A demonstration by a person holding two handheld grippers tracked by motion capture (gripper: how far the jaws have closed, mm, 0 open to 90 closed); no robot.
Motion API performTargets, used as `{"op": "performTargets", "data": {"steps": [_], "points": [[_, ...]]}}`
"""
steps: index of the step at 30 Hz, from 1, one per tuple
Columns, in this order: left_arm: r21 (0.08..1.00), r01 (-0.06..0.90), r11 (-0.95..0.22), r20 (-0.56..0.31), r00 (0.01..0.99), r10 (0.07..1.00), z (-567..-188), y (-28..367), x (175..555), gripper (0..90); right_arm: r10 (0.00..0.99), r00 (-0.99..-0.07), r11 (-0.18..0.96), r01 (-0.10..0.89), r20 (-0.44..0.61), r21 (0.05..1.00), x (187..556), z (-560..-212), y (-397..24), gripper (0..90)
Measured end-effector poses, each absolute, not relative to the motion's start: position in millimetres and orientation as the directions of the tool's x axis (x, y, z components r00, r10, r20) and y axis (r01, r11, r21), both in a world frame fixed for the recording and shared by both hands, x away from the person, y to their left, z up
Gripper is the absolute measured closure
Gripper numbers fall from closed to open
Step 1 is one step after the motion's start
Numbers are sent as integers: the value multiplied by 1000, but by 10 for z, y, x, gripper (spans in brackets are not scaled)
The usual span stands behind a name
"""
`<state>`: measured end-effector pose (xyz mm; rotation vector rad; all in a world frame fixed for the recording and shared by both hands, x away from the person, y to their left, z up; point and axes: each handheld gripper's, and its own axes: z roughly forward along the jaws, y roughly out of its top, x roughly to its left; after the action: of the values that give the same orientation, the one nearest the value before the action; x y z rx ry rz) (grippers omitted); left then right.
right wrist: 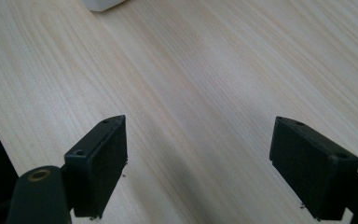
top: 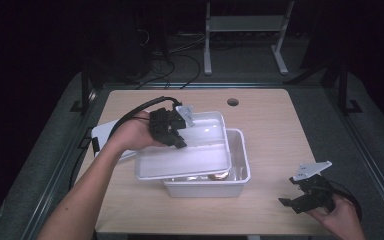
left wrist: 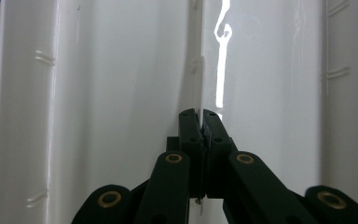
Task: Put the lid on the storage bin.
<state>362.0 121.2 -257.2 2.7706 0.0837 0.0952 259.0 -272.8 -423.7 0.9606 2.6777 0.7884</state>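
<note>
- Two white plastic tubs are in play: an upper tub [top: 190,150], held tilted, sits partly over a lower tub [top: 237,172] that rests flat on the wooden table [top: 275,125].
- One claw does the work: the left gripper [top: 177,137] is clamped onto the rim of the upper tub at its left side, jaws pinched together with the thin wall [left wrist: 200,70] between them, as the left gripper view shows.
- The right gripper [top: 292,200] rests low near the table's front right corner, well apart from both tubs, its jaws spread wide with nothing but bare wood between them.
- Something brownish [top: 219,175] lies inside the lower tub, near its front wall; it is too small to tell what.
- The step in hand looks like lifting the upper tub off the lower one, or setting it onto it; I cannot tell which.
- To do it well, keep the pinch firm and deep on the rim, since a thin, smooth wall held at one edge will want to pivot and slip.
- Move slowly and keep the tub's far edge from catching the lower tub's rim, which could drag or tip the lower one.
- If the tub sags or twists, bringing the free right claw to the opposite rim would steady it.
- A flat white board [top: 102,135] lies under the left forearm; keep clear of it.
</note>
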Motion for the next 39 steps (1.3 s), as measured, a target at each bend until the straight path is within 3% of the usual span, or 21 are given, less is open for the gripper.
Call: {"op": "performTargets", "data": {"steps": [17,39], "points": [[311,-15,-950,29,1000,-7,-2880,585,3764,891,636,-771,645,534,2,547,2581,-4237,-2760,185],[296,-6,-955,-3,1000,-8,-3086,576,3846,890,636,-772,646,527,-8,552,2567,-4215,-2787,186]]}}
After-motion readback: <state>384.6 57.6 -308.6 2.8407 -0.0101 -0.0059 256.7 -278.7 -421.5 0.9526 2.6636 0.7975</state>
